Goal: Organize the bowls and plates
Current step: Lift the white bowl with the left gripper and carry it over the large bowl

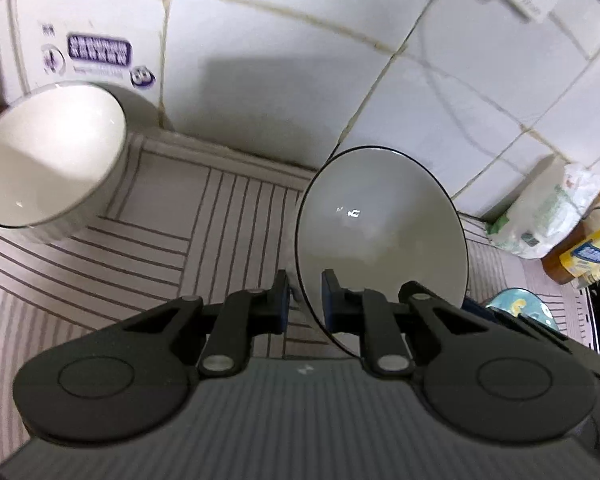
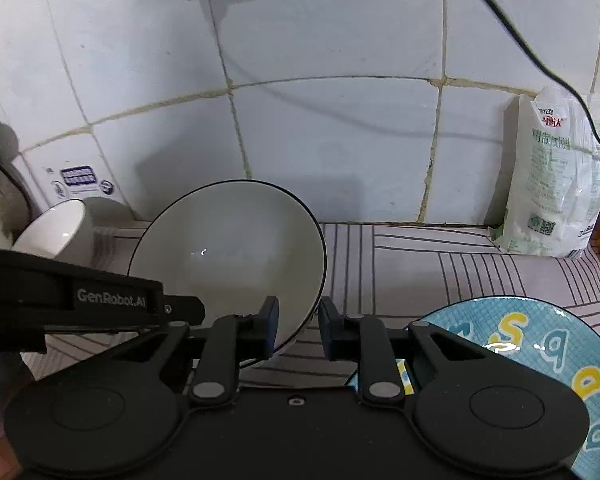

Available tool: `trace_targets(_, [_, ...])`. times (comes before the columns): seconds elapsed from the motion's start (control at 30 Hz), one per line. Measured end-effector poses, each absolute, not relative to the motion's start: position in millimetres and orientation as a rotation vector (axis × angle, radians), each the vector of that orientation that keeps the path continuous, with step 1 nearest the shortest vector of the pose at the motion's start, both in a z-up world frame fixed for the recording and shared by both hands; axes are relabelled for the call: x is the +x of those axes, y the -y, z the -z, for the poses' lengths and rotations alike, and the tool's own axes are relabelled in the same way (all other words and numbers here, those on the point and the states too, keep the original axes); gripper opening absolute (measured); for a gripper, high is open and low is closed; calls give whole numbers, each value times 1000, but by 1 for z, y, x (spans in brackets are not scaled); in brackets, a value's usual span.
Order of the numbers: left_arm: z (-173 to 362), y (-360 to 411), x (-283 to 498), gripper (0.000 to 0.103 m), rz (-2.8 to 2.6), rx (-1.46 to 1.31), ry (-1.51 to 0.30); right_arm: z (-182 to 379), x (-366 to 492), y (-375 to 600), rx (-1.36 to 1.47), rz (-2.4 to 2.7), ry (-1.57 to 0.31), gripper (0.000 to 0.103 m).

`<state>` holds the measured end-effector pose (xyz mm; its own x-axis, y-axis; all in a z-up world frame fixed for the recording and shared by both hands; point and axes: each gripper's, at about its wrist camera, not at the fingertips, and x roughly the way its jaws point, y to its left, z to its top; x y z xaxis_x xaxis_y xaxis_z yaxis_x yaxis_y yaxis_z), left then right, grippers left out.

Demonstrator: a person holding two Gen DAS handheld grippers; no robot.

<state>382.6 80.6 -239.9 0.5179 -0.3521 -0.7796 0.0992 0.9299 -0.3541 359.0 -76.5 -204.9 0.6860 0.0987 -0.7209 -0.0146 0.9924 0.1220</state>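
Black two-finger grippers fill the lower part of both wrist views. From the left wrist camera, the left gripper [image 1: 305, 300] is seen with its fingers [image 1: 281, 298] drawn narrow and clamped on the near rim of a grey ceramic bowl with a thin dark rim [image 1: 380, 232], one finger outside the wall and the other inside. From the right wrist camera, the right gripper [image 2: 298, 328] is likewise seen closed on the opposite edge of the same grey bowl [image 2: 228, 248], the rim being pinched between its two fingers [image 2: 269, 326]. The bowl is thus held by both grippers at once, tilted with its hollow turned toward the cameras, above a surface covered with a pale cloth printed with dark stripes [image 1: 172, 216].

A white ceramic bowl [image 1: 48, 156] is seen to the left, tipped on its side against the white tiled wall [image 1: 284, 80], well apart from the held bowl. A blue plate printed with yellow and white letters [image 2: 540, 352] lies on the surface just beside the right gripper. A white plastic bag with green print [image 2: 556, 176] is propped against the wall at the far right, and beside it an amber bottle with a yellow label [image 1: 584, 252] is partly shown. A black cable [image 2: 540, 60] hangs across the tiles
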Motion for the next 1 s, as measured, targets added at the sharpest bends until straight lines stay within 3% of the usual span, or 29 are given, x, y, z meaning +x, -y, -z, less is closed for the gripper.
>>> trace_targets(0.53, [160, -120, 285, 15, 260, -259, -928, 142, 273, 65, 218, -167, -741, 25])
trace_targets(1.0, [159, -137, 230, 15, 228, -263, -981, 128, 205, 62, 218, -294, -664, 25])
